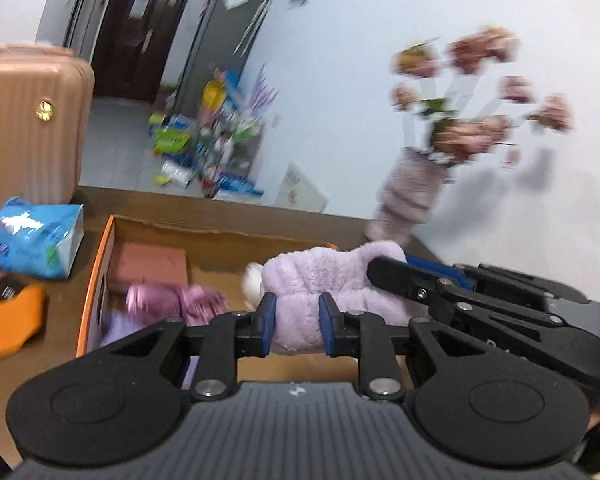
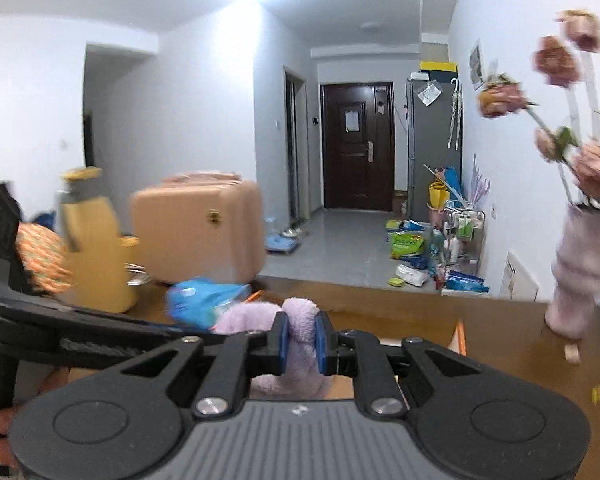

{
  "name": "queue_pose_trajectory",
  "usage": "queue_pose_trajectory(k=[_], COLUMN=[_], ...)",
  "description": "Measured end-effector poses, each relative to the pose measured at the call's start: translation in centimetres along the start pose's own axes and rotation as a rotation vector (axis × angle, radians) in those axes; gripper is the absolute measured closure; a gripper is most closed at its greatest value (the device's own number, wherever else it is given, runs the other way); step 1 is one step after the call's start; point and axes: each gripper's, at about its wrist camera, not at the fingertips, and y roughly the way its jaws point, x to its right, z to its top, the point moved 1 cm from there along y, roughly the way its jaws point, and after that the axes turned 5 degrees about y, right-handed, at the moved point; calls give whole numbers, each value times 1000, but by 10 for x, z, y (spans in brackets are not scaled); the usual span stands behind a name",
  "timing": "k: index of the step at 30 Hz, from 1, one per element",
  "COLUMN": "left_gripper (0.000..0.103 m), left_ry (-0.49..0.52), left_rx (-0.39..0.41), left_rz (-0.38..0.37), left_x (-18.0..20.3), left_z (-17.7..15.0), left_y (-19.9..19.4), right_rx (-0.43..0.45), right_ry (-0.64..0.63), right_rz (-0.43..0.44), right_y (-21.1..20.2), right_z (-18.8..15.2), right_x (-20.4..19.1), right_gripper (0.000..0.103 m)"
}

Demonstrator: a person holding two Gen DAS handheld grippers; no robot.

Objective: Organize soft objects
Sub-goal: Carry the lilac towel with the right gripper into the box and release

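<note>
Both hand-held grippers clamp one lilac plush toy (image 1: 328, 280), held above an open cardboard box (image 1: 220, 240) on a brown table (image 1: 72, 292). In the left wrist view, the left gripper (image 1: 298, 322) has its blue pads pressed into the toy's lower end, while the right gripper (image 1: 384, 268) reaches in from the right and grips the toy's upper edge. In the right wrist view, the right gripper (image 2: 302, 338) pinches a fold of the same lilac plush (image 2: 300, 320) between its closed pads, with the left gripper's black frame at the lower left of the picture.

No writing or brand can be read; motion blur smears every label, including the print on the blue plastic packet (image 1: 32, 236) lying just left of the box.

Inside the box lie a pink brick-shaped block (image 1: 150, 266) against the far left corner, a crumpled pink cloth (image 1: 172, 300) in front of it and a pale lilac fabric (image 1: 116, 330) beneath. An orange cloth (image 1: 8, 326) lies on the table outside the box's orange-edged left wall. A ribbed pink vase (image 1: 408, 196) holding dried pink flowers (image 1: 472, 92) stands on the table at the white wall. A rose-gold suitcase (image 1: 24, 120) stands behind the packet.
</note>
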Motion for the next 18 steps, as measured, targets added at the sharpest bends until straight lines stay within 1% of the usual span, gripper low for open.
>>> queue_pose_trajectory(k=[2, 3, 5, 6, 9, 11, 12, 13, 14, 16, 17, 18], left_gripper=[80, 80, 80, 80, 81, 80, 80, 79, 78, 77, 73, 69], left_ry=[-10, -13, -66, -84, -88, -49, -20, 10, 18, 34, 35, 32], left_rx=[-44, -67, -129, -159, -209, -232, -237, -260, -292, -293, -296, -300], left_rz=[44, 49, 72, 76, 117, 132, 145, 152, 154, 160, 161, 157], left_x=[-23, -32, -59, -71, -90, -92, -89, -87, -86, -85, -85, -86], left_z=[21, 28, 38, 39, 31, 24, 20, 17, 16, 17, 18, 18], left_y=[45, 64, 108, 129, 166, 182, 186, 192, 197, 200, 202, 201], right_rx=[-58, -98, -167, -201, -299, -358, -383, -403, -414, -420, -412, -412], right_ry=[25, 59, 173, 231, 379, 426, 422, 403, 382, 346, 359, 368], right_rz=[-9, 1, 18, 26, 38, 20, 2, -19, -40, -83, -88, -83], right_y=[53, 84, 135, 160, 220, 248, 258, 265, 271, 275, 276, 276], right_z=[18, 25, 30, 29, 13, 0, -6, -12, -17, -27, -28, -31], right_x=[13, 24, 48, 61, 93, 104, 106, 107, 106, 107, 109, 110], right_gripper=[90, 90, 90, 90, 90, 90, 90, 89, 89, 87, 87, 84])
